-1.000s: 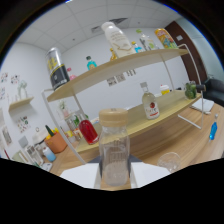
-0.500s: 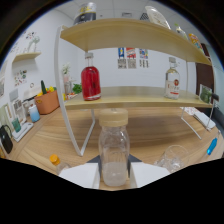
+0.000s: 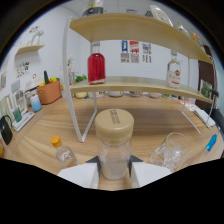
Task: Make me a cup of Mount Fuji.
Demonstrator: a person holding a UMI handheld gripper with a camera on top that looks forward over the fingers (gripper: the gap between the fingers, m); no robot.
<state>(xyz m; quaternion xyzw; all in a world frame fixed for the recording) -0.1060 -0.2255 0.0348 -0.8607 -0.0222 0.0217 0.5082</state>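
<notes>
My gripper point(image 3: 114, 172) is shut on a clear bottle point(image 3: 114, 150) with a tan wooden-looking lid, held upright between the two white fingers point(image 3: 80, 175). Just right of the fingers a clear glass cup point(image 3: 170, 150) stands on the wooden table point(image 3: 145, 120). Left of the fingers a small clear bottle with an orange cap point(image 3: 62, 150) lies on the table. Beyond them, on the lower board of a two-tier shelf point(image 3: 135, 87), stand a bottle of red liquid point(image 3: 96, 65) and a clear bottle with a red label point(image 3: 173, 72).
An orange pot with a plant point(image 3: 48, 91) and a pale blue cup point(image 3: 35, 102) stand at the far left by the wall. A blue pen-like object point(image 3: 211, 142) lies at the right. The shelf's white leg point(image 3: 75, 115) stands just ahead, left of the held bottle.
The view has swung level and moved nearer to the shelf and down toward the table; the red bottle now sits closer and more central. The held bottle stays between the fingers.
</notes>
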